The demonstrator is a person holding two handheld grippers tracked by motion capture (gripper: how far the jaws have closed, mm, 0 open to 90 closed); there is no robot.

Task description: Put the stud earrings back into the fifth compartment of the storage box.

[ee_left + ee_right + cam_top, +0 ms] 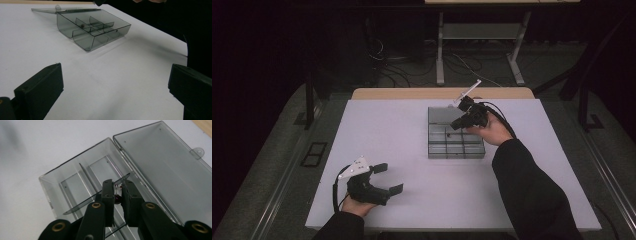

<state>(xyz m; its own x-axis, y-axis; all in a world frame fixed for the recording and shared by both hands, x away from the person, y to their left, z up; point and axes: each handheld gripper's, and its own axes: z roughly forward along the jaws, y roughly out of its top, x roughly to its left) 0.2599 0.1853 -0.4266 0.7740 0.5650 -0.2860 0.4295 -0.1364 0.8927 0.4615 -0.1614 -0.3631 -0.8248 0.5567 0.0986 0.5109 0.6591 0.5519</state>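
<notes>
Right gripper (117, 185), fingers pinched on a small dark red bead (117, 199), hangs over the open box (455, 148) mid-tabletop, drop pending; left gripper (388, 178) idles open near the front edge.

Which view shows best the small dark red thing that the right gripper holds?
The right gripper view: the small dark red thing sits close up between the shut fingers, above the compartment box. In the high view the right gripper covers it.

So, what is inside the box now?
The box holds thin dividers and one small dark bead in a back compartment. The right gripper, over it, pinches a small dark red thing and covers the compartment beneath.
</notes>
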